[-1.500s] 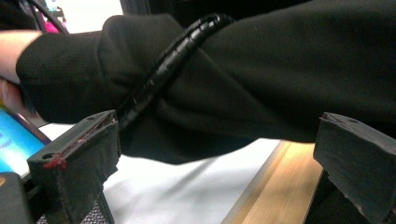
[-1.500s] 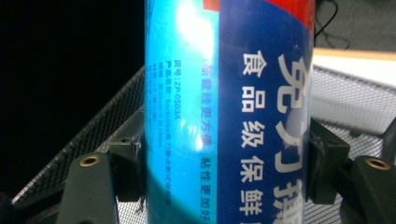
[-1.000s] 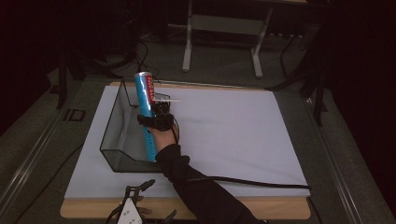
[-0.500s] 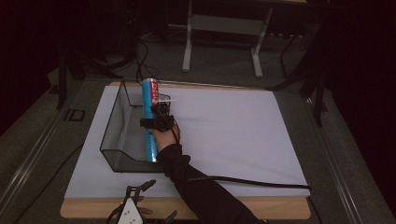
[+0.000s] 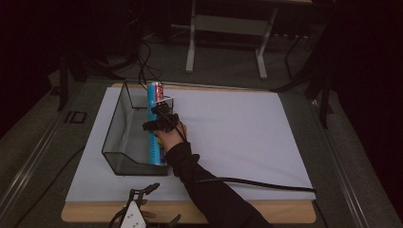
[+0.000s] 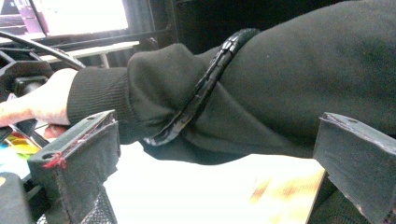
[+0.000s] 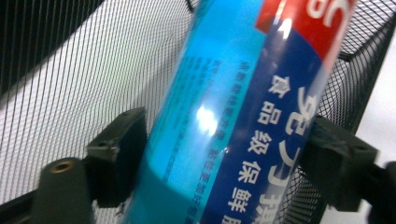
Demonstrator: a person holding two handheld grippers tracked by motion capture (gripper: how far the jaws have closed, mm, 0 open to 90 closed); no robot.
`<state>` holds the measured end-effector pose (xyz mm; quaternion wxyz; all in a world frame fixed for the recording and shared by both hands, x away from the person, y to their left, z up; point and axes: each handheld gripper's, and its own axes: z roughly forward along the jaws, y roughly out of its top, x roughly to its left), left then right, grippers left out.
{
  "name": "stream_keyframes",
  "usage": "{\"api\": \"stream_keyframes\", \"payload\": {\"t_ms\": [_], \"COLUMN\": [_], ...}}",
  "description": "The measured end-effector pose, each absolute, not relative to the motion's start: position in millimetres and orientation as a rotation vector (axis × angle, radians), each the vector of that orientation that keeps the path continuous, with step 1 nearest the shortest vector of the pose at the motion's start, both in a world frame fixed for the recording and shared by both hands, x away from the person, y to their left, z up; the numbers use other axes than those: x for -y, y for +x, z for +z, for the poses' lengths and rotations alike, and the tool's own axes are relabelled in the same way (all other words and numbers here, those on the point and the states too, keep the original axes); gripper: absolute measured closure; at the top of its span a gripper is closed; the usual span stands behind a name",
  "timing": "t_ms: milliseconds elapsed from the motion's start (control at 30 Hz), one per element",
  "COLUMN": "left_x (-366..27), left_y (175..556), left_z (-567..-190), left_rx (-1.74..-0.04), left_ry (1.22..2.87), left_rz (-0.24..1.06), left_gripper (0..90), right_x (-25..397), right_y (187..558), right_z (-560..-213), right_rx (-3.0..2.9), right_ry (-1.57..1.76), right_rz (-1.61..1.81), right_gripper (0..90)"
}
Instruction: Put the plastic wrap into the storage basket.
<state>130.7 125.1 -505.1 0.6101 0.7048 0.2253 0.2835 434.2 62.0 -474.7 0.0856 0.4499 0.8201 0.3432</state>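
The long blue box (image 5: 155,124) has come down over the last second. A second ago it stood raised and tilted, its red-and-white far end lifted above the far rim of the black mesh basket (image 5: 114,142) and leaning toward the left. Now it lies lower and straighter along the basket's right side, running near to far, with its far end about level with the basket's far edge. The right gripper (image 5: 159,118), its fingers (image 7: 122,154) clamped on the box, has shifted a little to the right and nearer with it, and the hand (image 5: 171,137) and sleeve (image 5: 209,190) behind it have followed.
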Motion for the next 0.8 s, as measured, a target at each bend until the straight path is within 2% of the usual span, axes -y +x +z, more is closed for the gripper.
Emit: {"api": "stream_keyframes", "payload": {"t_ms": [67, 200, 533, 800], "left_x": [-125.1, -124.8, -123.4, -122.6], "left_y": [130.9, 131.4, 132.8, 132.9], "left_z": [-505.2, -505.3, -506.1, -506.9], "left_rx": [-0.522, -0.527, -0.528, -0.532], "left_ry": [1.627, 1.624, 1.635, 1.642], "left_rz": [0.653, 0.651, 0.650, 0.648], "left_gripper": [1.2, 1.2, 1.2, 1.2], "right_x": [-60.7, -58.2, -43.0, -14.1], "right_y": [434.3, 429.8, 424.4, 421.6], "right_z": [-471.8, -460.9, -438.8, -427.0], "right_rx": [-2.480, -2.453, -2.422, -2.424], "right_ry": [1.304, 1.168, 1.054, 0.970], "right_rz": [1.019, 0.972, 0.983, 0.983], "right_gripper": [12.4, 10.6, 11.8, 13.5]}}
